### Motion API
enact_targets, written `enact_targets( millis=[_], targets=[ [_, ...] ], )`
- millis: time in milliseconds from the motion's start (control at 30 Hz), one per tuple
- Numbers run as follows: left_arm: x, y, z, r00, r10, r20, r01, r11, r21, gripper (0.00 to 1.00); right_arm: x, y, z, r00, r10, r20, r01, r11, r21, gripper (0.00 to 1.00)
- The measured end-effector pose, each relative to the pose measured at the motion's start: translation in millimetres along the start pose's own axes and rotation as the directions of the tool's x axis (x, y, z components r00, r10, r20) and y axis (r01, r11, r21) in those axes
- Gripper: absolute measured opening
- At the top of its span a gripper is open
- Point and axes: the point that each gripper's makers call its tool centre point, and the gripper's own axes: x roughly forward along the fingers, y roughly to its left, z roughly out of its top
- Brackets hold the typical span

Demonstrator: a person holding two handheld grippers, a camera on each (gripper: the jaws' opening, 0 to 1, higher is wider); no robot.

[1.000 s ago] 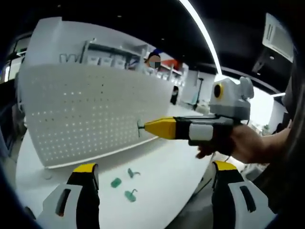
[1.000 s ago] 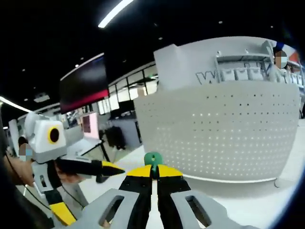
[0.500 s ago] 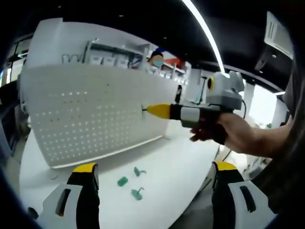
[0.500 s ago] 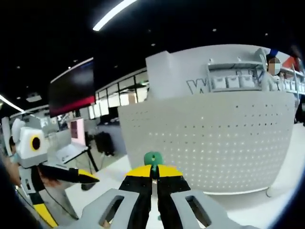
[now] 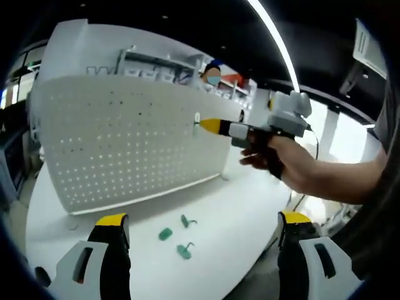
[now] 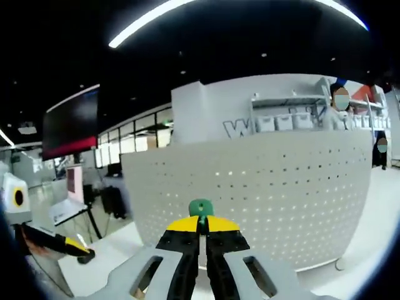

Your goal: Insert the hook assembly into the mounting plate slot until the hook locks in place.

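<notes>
In the right gripper view the right gripper (image 6: 201,226) has its yellow-tipped jaws pressed together on a small green hook assembly (image 6: 201,208), whose rounded green head pokes out just above the tips. Straight ahead of those tips stands the white perforated mounting plate (image 6: 275,187), upright on the white counter (image 6: 375,250); whether the hook touches the plate cannot be told here. In the left gripper view the same gripper (image 5: 206,125), held by a person's hand (image 5: 281,165), reaches in with its tips right at the upper part of the plate (image 5: 119,144), near the plate's far edge. The left gripper (image 5: 200,225) holds back from the plate, its two jaws spread wide with nothing between them, hanging over the counter (image 5: 244,212). On the counter in front of the plate's base, between those wide jaws, lie three more green hooks (image 5: 177,236), loose and close to one another. Behind the plate rises a white wall with shelving (image 5: 156,62).
</notes>
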Motion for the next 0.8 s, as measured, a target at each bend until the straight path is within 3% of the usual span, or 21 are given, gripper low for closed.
enact_targets(
  millis=[67,133,467,800],
  targets=[
    [0.2,1.2,-0.7,1.000,0.000,0.002,0.000,1.000,-0.003,1.00,6.1,-10.7,-2.1,1.000,-0.021,-0.005,0.021,1.000,0.006,0.00],
    [0.9,3.8,-3.7,1.000,0.005,-0.008,-0.005,1.000,-0.007,1.00,10.8,-26.8,-2.6,0.997,-0.071,-0.002,0.071,0.996,0.062,0.00],
    [-0.8,11.1,-6.5,1.000,0.020,-0.013,-0.021,1.000,-0.019,1.00,27.3,-78.9,11.1,0.983,-0.179,0.029,0.177,0.983,0.041,0.00],
    [1.5,15.8,-5.4,1.000,0.028,-0.012,-0.029,0.999,-0.023,1.00,31.1,-103.2,27.8,0.971,-0.223,0.082,0.222,0.975,0.014,0.00]
  ],
)
